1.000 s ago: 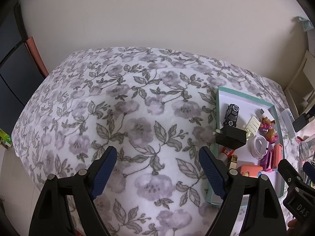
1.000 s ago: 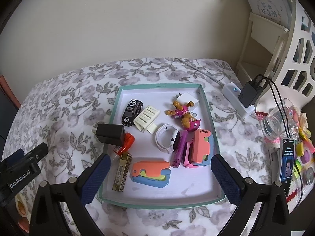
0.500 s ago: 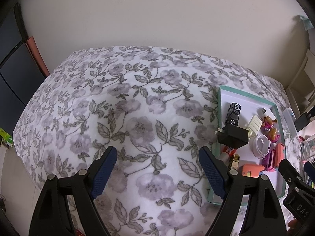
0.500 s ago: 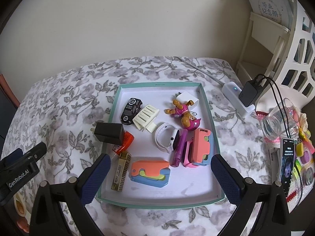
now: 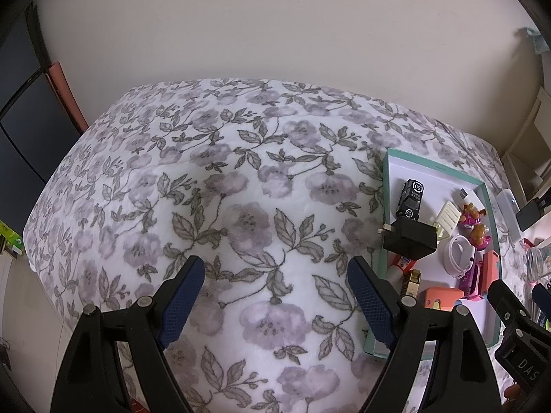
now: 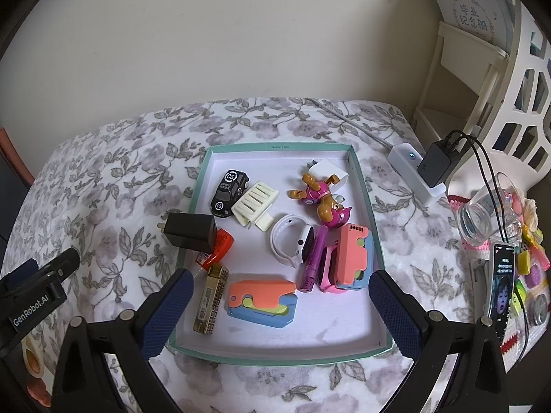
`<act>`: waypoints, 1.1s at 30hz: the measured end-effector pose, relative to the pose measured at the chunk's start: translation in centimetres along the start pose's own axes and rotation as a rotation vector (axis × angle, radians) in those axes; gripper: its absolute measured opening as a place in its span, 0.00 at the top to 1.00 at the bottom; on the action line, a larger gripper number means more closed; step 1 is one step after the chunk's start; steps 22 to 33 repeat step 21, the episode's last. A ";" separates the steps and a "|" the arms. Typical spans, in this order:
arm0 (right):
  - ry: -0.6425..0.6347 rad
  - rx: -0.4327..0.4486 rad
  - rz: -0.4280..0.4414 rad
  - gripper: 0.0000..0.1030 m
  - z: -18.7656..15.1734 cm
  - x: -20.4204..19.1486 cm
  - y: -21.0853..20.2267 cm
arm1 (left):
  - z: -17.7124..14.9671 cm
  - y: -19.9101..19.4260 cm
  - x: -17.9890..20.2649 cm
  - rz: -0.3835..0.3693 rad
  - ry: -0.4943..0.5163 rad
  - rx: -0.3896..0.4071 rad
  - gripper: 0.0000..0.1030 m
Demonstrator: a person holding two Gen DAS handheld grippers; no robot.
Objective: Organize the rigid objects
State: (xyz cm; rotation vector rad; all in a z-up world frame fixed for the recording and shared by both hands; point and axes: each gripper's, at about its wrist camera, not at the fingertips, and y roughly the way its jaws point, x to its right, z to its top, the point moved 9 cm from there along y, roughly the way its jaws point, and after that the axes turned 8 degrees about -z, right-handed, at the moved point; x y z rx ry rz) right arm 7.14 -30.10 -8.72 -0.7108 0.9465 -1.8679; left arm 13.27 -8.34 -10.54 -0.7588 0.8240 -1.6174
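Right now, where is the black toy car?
In the right wrist view the black toy car lies in the teal tray's far-left corner, beside the cream ribbed piece and beyond the black charger.

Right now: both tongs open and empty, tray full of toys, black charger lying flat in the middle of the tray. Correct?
One thing is off. The black charger is not in the middle: it sits propped on the tray's left rim, prongs sticking out over the floral blanket, as the right wrist view shows. The rest holds: left tongs and right tongs are open and empty, and the tray is full of toys.
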 end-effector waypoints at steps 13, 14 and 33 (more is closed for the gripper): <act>-0.011 -0.006 0.000 0.00 -0.1 0.1 0.3 | 0.0 0.0 0.0 0.000 0.002 0.003 0.17; -0.011 -0.006 0.000 0.00 -0.2 0.2 0.3 | 0.0 0.0 -0.1 0.000 0.003 0.007 0.17; -0.012 -0.006 0.000 0.00 -0.1 0.1 0.3 | 0.3 -0.4 0.4 0.006 0.016 0.024 0.17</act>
